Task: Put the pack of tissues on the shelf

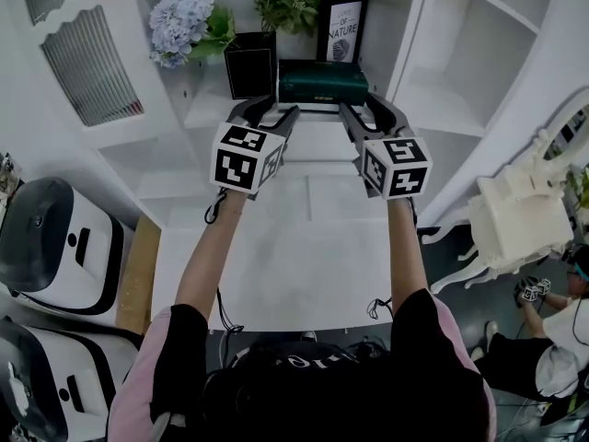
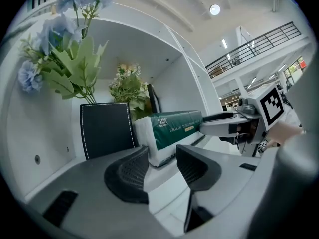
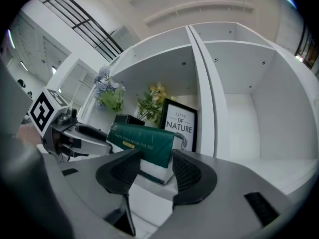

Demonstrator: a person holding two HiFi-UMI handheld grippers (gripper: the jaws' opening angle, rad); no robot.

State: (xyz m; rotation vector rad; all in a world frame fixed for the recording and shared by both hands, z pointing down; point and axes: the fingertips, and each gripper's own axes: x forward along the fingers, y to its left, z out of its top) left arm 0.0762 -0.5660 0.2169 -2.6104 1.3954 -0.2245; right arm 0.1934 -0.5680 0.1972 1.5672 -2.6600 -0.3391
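Two hand-held grippers meet at one compartment of the white shelf point(image 1: 204, 109). At its far left stand pale blue artificial flowers point(image 1: 179, 17); next to them is a square black box with pale stitching point(image 1: 250, 64), holding a green plant.

The left hand-held gripper point(image 2: 160, 158) points level at the left end of the dark green and white plastic-wrapped pack of tissues point(image 1: 322, 83); its jaws stand well apart, bare shelf shows between the pack's end and one pad, and it holds nothing.

The pack of tissues lies flat on the shelf board, just beside the black box and in front of a black-framed print with lettering point(image 1: 342, 26).

The right hand-held gripper point(image 3: 155, 156) has the pack's right end between its jaws; both ribbed pads look to sit against its sides, so I judge it a grip.

The placing itself seems done; the step in hand is the release. Next, the right jaws should open; then both hand-held grippers should draw straight back and level, so that neither pad drags the pack forward nor nudges the box or the print.
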